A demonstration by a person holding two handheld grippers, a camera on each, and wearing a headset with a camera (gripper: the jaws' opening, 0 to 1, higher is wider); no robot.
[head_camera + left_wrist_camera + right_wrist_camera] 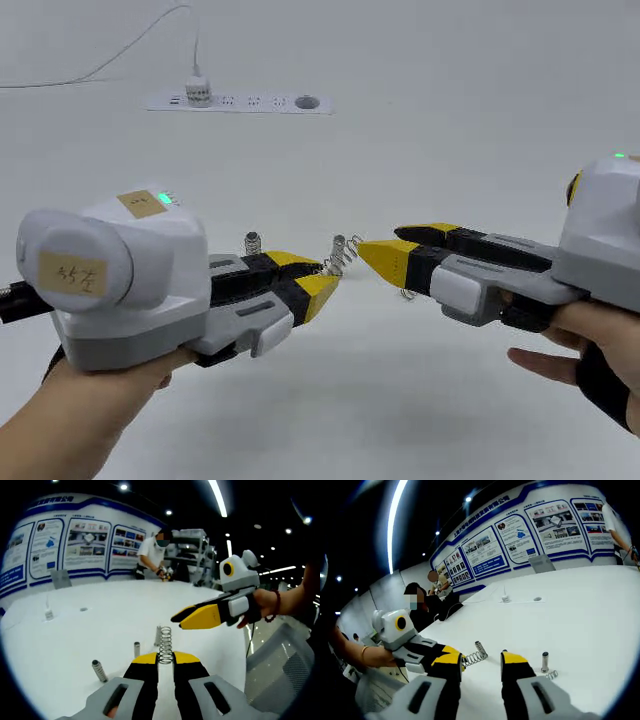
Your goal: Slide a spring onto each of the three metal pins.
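One spring point(165, 645) gripped in jaws, a second spring point(100, 672) sleeving a pin point(94, 663)

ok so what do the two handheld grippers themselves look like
Both the left gripper and right gripper have white-and-grey bodies, black jaws with yellow tips and a green light on top. The left one carries two tan handwritten labels. A dark bracelet circles the right wrist.

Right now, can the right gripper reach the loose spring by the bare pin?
Probably yes: the right gripper is open, the loose spring lies just ahead beside the bare pin, nothing between.
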